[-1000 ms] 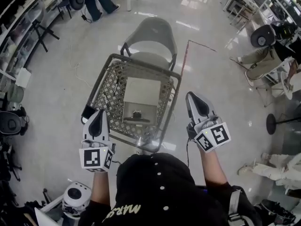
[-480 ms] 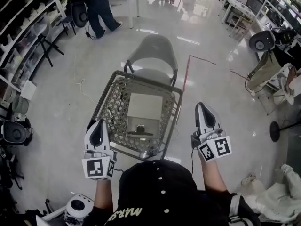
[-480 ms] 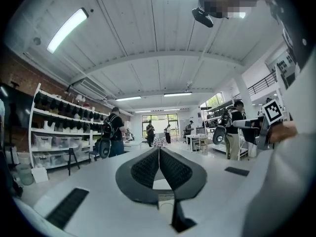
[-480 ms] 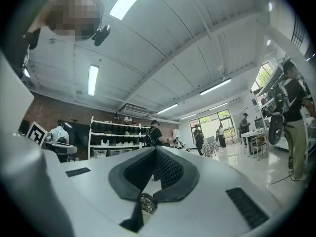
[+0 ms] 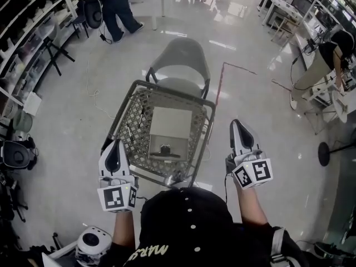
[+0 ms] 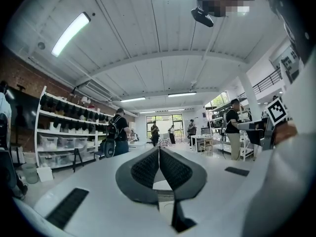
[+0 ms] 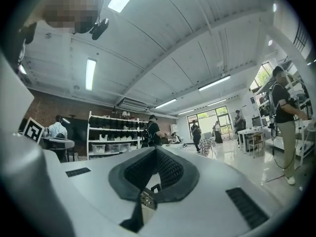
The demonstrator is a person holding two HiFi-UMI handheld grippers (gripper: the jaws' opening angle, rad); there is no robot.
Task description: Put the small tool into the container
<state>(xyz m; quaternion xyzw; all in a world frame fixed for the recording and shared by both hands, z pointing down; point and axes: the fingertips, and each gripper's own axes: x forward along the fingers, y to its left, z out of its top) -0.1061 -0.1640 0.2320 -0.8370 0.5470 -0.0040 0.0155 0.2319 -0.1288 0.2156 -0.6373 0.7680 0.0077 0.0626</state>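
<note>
Wire mesh forms the cart (image 5: 172, 92) at the centre of the head view, and I take it for the container. A pale board (image 5: 169, 124) lies flat on its floor, giving small things a bed the open mesh would not. At the 6 o'clock end of that board sits a small dark item (image 5: 163, 149), which I judge to be the small tool, so it looks to be inside already. What seems a slim dark rod (image 5: 142, 114) lies on the mesh at the board's 9 o'clock. A grey chair (image 5: 179, 57) stands at the cart's 12 o'clock.

My left gripper (image 5: 116, 146) hangs just outside the cart's rim at 7 o'clock, and the right gripper (image 5: 238, 128) is at 4 o'clock, clear of the wire. Both are clenched, pad against pad, with nothing between. Both point out level into the room rather than down at the basket, so I read this as a parked posture with the hands kept off the wire, not a reach
</note>
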